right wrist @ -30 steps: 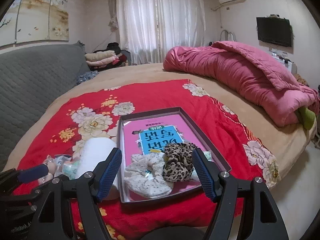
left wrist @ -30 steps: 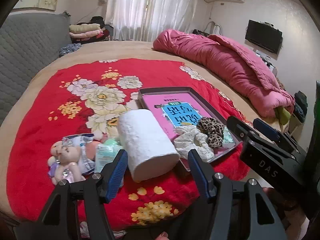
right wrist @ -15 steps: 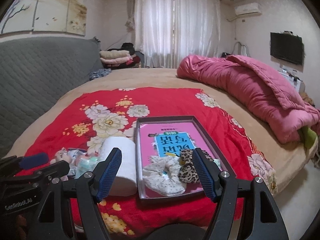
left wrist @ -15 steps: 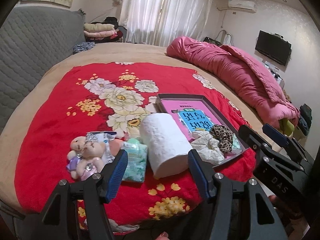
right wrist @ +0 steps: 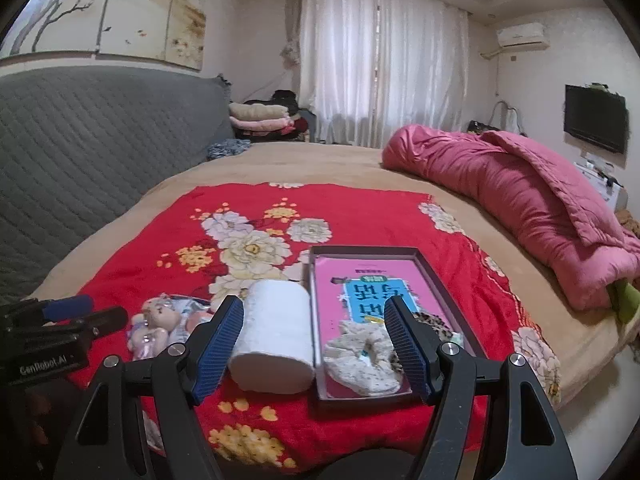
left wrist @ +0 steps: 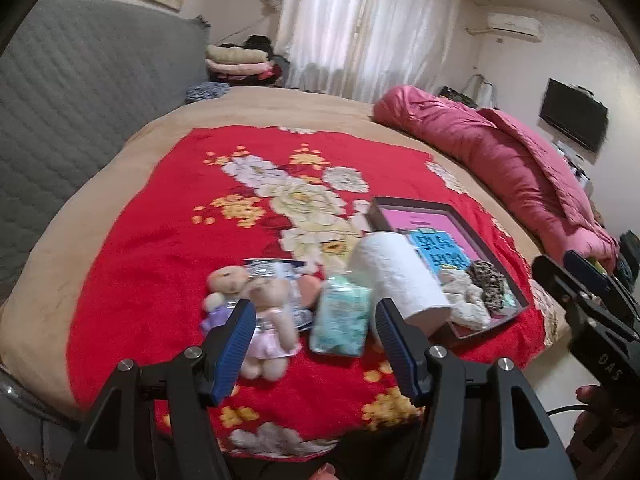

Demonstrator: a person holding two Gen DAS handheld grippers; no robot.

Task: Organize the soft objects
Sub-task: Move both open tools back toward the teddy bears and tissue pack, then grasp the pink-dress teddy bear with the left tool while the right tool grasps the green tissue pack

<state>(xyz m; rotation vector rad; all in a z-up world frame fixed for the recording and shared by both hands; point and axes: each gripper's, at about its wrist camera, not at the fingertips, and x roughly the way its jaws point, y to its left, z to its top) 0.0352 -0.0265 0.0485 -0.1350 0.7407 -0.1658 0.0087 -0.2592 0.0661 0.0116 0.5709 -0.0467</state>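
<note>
Soft items lay in a row along the near part of a red floral blanket (right wrist: 344, 208) spread over a tan bed (right wrist: 304, 164). At the far left, the left gripper (left wrist: 316, 338) hovered above the blanket's near edge with its blue-padded jaws apart and nothing between them. Framed between those jaws in the left wrist view were two small plush bears (left wrist: 256, 312), lying partly on a clear plastic packet (left wrist: 276, 270), and just to their right a pale green tissue pack (left wrist: 340, 316). This view was somewhat blurred, so finer detail on these items could not be read.

Next to the right, a white paper roll (right wrist: 276, 340) lay on its side, its right flank just beside the left wall of a dark shallow tray (right wrist: 436, 276). The tray's floor carried a pink and blue printed sheet (right wrist: 368, 280). At the tray's near end rested a cream scrunchie (right wrist: 360, 354), with a leopard-print scrunchie (left wrist: 486, 280) touching it on the right.

The right gripper (right wrist: 314, 346) was held above the near edge of the bed, jaws spread wide and empty, with the paper roll and cream scrunchie framed between them.

Farther right, a rolled pink quilt (right wrist: 520, 196) lay along the bed's edge, well apart from the tray.
</note>
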